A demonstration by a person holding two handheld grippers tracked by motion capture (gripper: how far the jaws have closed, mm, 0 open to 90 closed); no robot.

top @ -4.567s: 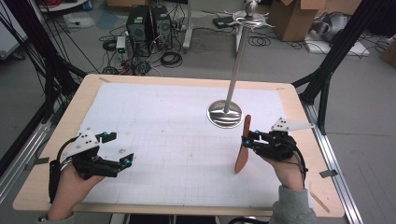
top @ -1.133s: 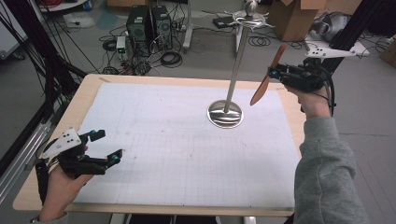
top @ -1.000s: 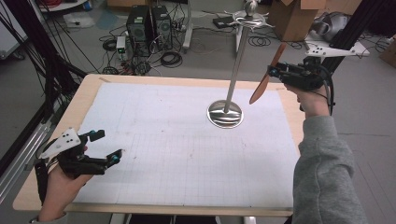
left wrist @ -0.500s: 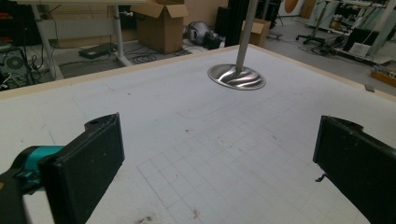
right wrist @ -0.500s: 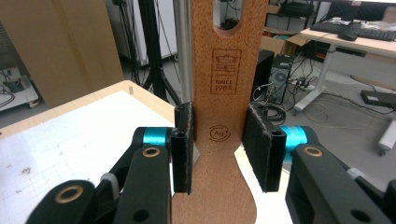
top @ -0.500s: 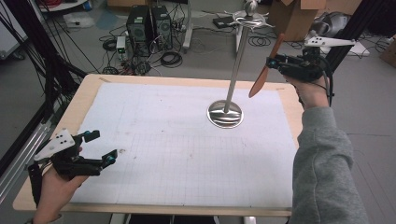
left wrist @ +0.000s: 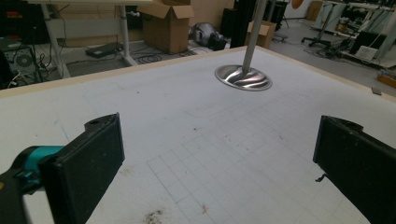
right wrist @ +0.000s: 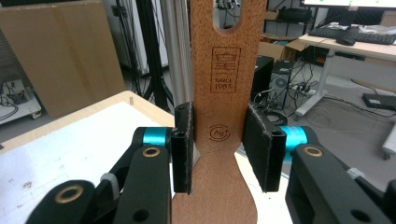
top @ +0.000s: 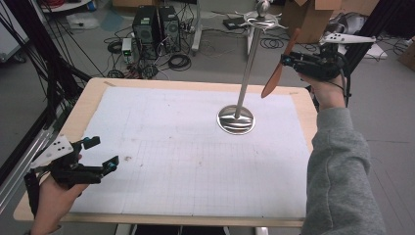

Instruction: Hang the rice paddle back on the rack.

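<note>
A wooden spatula (top: 275, 76) hangs tilted in the air, right of the metal stand's pole (top: 247, 63), its slotted handle end up near the hooks (top: 262, 18). My right gripper (top: 285, 59) is shut on the handle. In the right gripper view the pads (right wrist: 183, 147) press both sides of the spatula (right wrist: 229, 93), and the pole (right wrist: 175, 56) rises just behind it. The left gripper (top: 103, 153) stands open and empty over the table's front left corner. Between its wide jaws, the left gripper (left wrist: 219, 154) view takes in the stand's round base (left wrist: 243, 77).
A white gridded mat (top: 195, 147) covers the wooden table (top: 88, 98). The stand's base (top: 236, 119) sits right of centre. Computers, cables and cardboard boxes (top: 306, 19) lie on the floor beyond the far edge.
The right gripper lifted the spatula from the table's right side up beside the stand's top, then edged slightly left. The left hand drifted toward the front left corner.
</note>
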